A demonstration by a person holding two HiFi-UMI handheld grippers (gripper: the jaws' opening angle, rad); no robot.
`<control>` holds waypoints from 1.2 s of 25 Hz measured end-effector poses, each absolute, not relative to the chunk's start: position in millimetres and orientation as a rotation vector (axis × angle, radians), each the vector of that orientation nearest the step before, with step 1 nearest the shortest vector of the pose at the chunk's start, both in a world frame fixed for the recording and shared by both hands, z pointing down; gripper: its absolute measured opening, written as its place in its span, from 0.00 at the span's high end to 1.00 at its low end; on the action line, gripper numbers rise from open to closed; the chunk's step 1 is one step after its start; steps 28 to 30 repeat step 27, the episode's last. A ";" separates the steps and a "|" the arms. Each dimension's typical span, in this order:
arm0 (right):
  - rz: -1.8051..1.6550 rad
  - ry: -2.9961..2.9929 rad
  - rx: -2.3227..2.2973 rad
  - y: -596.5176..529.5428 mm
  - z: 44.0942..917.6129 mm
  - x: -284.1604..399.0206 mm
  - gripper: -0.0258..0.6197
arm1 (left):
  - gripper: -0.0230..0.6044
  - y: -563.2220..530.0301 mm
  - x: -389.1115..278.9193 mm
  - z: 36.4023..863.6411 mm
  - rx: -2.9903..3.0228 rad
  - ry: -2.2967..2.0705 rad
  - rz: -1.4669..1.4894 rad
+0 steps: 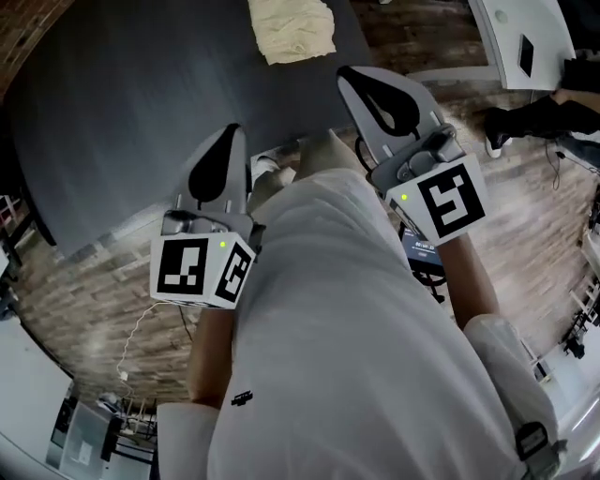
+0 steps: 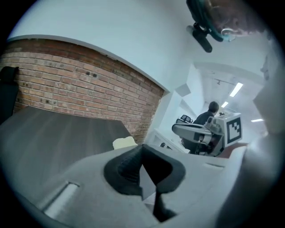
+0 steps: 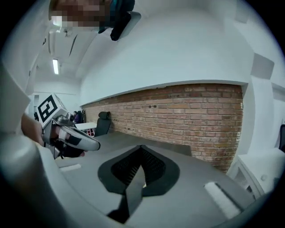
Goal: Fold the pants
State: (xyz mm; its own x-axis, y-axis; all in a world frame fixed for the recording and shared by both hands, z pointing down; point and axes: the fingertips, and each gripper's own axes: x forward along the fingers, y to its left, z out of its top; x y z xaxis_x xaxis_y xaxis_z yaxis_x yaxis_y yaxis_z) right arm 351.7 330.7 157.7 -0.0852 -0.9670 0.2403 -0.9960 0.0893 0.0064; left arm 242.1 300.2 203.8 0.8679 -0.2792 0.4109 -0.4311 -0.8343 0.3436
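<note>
Seen from the head view, a person in a white shirt (image 1: 356, 356) holds two grippers up in front of the chest. The left gripper (image 1: 225, 150) is at centre left and the right gripper (image 1: 366, 94) at upper centre right. Both point away towards a dark grey counter (image 1: 141, 84) that fills the upper left.

Each gripper carries a cube with black-and-white square markers: the left cube (image 1: 202, 272) at lower left, the right cube (image 1: 450, 202) at centre right. In each gripper's own view, the black ribbed pads are pressed together with nothing between them.

The pants (image 1: 292, 28), pale yellow, lie in a folded bundle on the counter at the top centre of the head view. They are well apart from both grippers. In the left gripper view they show as a small pale shape just above the closed jaws.

A brick wall (image 2: 80, 89) runs behind the counter. Below the counter is a wood-plank floor (image 1: 94, 281). A white desk (image 1: 520, 37) sits in the upper right corner, with a black shoe (image 1: 497, 131) on the floor just below it.
</note>
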 end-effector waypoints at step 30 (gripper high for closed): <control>0.352 -2.063 2.033 372.3 179.5 193.0 0.95 | 0.96 346.8 170.8 201.4 2.698 -0.468 0.458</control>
